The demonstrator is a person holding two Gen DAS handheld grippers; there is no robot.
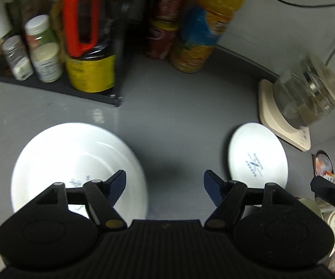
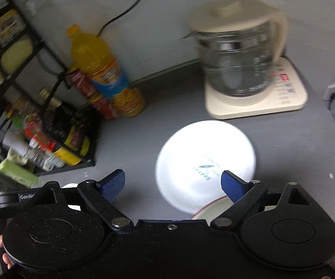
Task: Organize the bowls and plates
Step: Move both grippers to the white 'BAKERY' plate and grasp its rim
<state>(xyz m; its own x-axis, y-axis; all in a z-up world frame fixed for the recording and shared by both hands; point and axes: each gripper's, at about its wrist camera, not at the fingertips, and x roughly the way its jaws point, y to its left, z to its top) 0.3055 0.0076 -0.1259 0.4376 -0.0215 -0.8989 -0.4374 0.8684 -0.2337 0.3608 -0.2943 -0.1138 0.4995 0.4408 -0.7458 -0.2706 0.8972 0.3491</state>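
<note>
Two white plates lie on the grey counter [image 1: 167,107]. The large plate [image 1: 74,162] sits under the left finger of the left gripper [image 1: 165,188]; the small plate [image 1: 258,155] lies apart to its right, just beside the cream base of one glass kettle [image 1: 307,93]. A red-rimmed bowl [image 2: 211,211] touches the small plate's near edge in the right wrist view. The left gripper's jaws stand apart over bare counter, holding nothing. The right gripper [image 2: 173,186] is empty too, its jaws wide apart. One orange juice bottle [image 2: 104,74] stands beside two stacked red cans [image 1: 165,21].
</note>
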